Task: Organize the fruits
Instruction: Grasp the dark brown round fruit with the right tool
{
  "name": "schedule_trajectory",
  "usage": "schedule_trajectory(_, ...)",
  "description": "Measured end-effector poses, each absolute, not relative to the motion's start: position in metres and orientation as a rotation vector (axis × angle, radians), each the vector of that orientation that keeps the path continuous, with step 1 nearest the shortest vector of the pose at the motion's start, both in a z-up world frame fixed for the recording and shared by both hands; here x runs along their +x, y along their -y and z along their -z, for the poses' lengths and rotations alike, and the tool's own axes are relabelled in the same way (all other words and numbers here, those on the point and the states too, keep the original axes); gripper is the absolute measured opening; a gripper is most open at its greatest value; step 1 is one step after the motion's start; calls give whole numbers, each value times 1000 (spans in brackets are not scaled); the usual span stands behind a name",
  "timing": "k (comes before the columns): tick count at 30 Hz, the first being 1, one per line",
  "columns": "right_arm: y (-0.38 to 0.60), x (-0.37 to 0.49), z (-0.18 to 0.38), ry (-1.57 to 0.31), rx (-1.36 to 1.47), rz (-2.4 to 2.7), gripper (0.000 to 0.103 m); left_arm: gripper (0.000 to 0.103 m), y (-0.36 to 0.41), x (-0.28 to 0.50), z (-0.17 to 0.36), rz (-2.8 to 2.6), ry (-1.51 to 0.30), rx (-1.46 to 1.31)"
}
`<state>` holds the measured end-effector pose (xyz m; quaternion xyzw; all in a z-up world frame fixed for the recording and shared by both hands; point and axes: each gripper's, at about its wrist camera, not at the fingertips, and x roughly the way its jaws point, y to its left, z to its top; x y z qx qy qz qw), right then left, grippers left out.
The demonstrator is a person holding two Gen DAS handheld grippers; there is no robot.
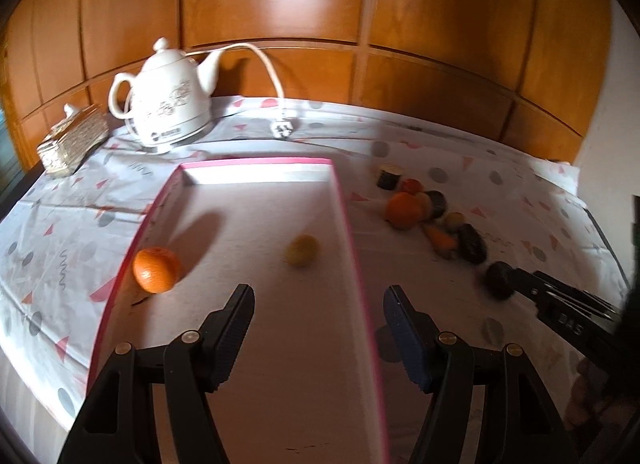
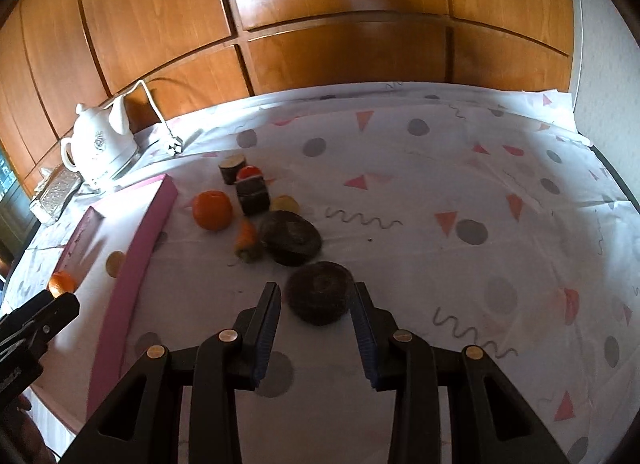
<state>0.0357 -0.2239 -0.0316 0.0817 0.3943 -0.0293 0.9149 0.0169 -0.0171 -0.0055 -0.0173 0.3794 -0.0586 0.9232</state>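
A pink-rimmed tray holds an orange at its left wall and a small yellow fruit. My left gripper is open and empty above the tray's near end. To the tray's right lies a pile: an orange, a carrot-like piece, a yellow fruit, dark blocks and a dark round piece. My right gripper is open, its fingers on either side of a dark round fruit on the cloth. That gripper also shows in the left wrist view.
A white teapot-shaped kettle with its cord and plug stands at the back left, beside a gold tissue box. Wooden panels rise behind the table. The patterned tablecloth stretches to the right.
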Motion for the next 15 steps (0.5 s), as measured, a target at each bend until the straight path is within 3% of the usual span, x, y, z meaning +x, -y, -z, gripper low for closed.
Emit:
schedule_trajectory(3, 229, 37, 36, -822, 197, 33, 40, 68, 25, 15, 5, 156, -776, -31)
schedule_trajectory(4, 229, 37, 38, -823, 201, 22, 51, 68, 27, 14, 5, 168, -779, -30)
schedule_trajectory(6, 229, 38, 41, -824, 208, 14, 62, 68, 30, 14, 6, 182, -784, -31)
schedule_trajectory(15, 230, 56, 51, -855, 176, 2, 62, 68, 44, 17, 7, 237, -803, -24)
